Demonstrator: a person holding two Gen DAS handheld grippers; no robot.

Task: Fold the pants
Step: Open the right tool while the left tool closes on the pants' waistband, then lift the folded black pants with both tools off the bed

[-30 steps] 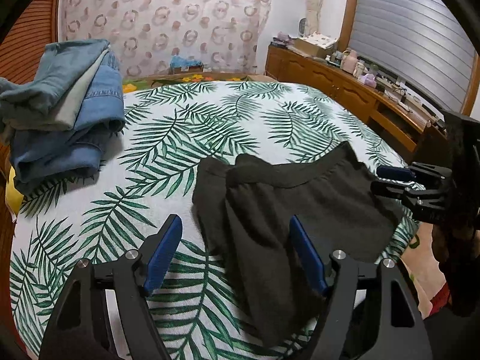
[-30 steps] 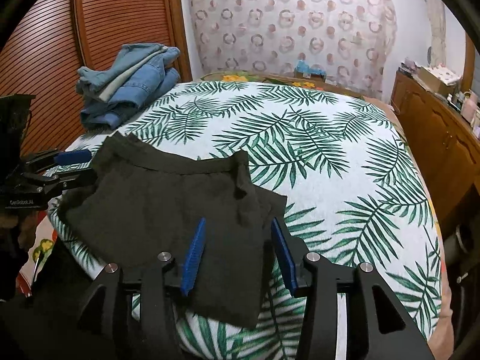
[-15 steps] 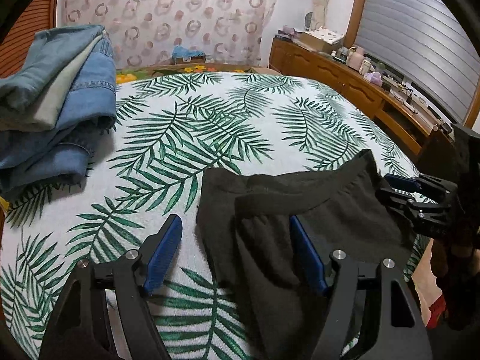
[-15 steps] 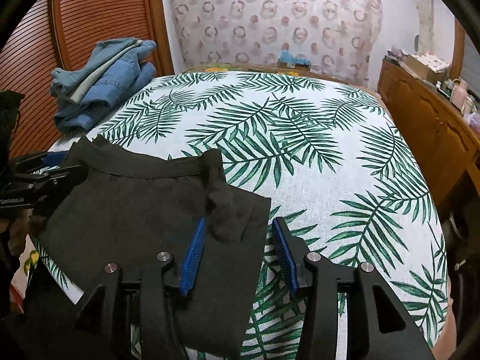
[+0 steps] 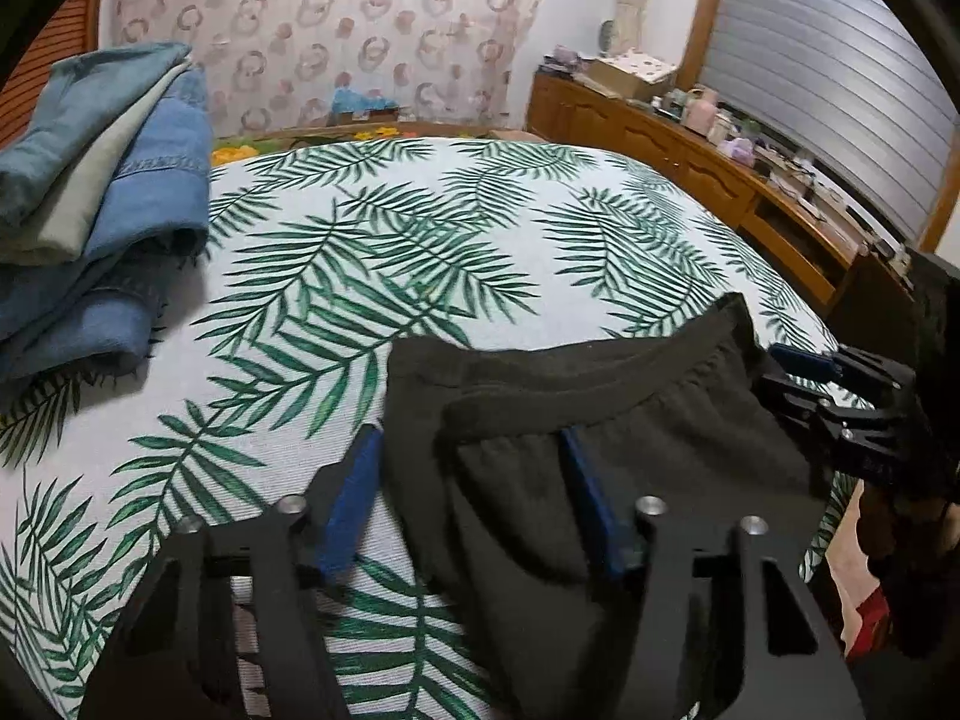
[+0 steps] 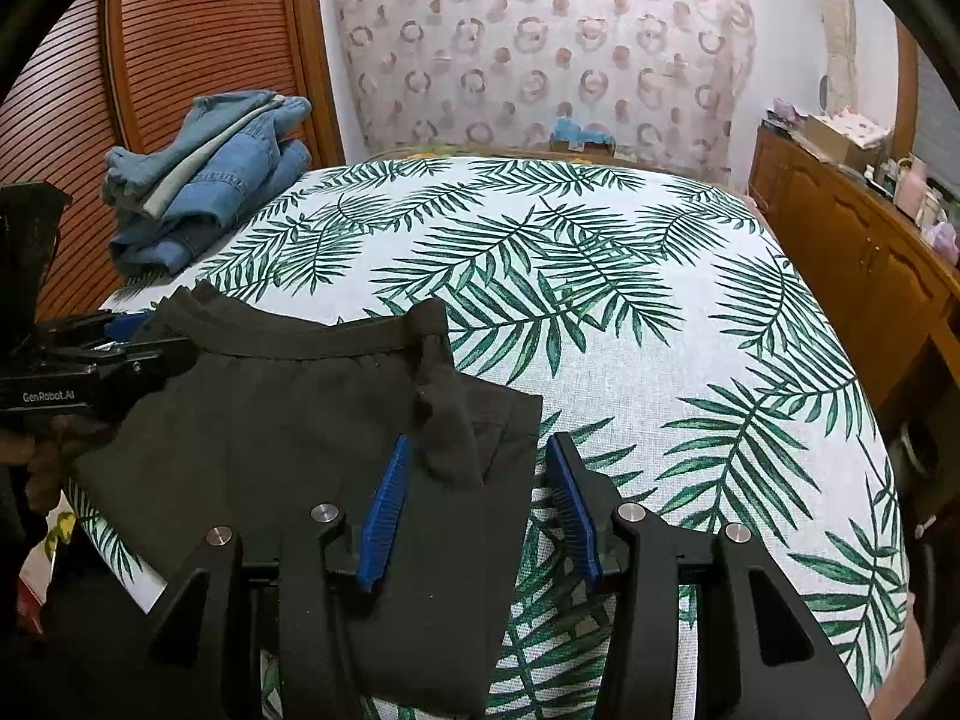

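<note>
Black pants lie folded at the near edge of the bed, waistband towards the far side. My left gripper straddles their left corner. Its jaws are closing, the cloth lies between the blue pads, and the pads do not press on it. My right gripper stands open over the right edge of the pants, where a small bunched fold of cloth rises between its fingers. Each gripper shows in the other's view: the right gripper and the left gripper sit at opposite waistband corners.
The bed cover is white with green palm leaves. A pile of folded jeans sits at the far left corner. A wooden sideboard with clutter runs along the right, and a slatted wooden door stands behind the jeans.
My left gripper has moved forward over the pants' corner and its jaws have narrowed. The right gripper has stayed over the pants' right edge, where the cloth has bunched up slightly.
</note>
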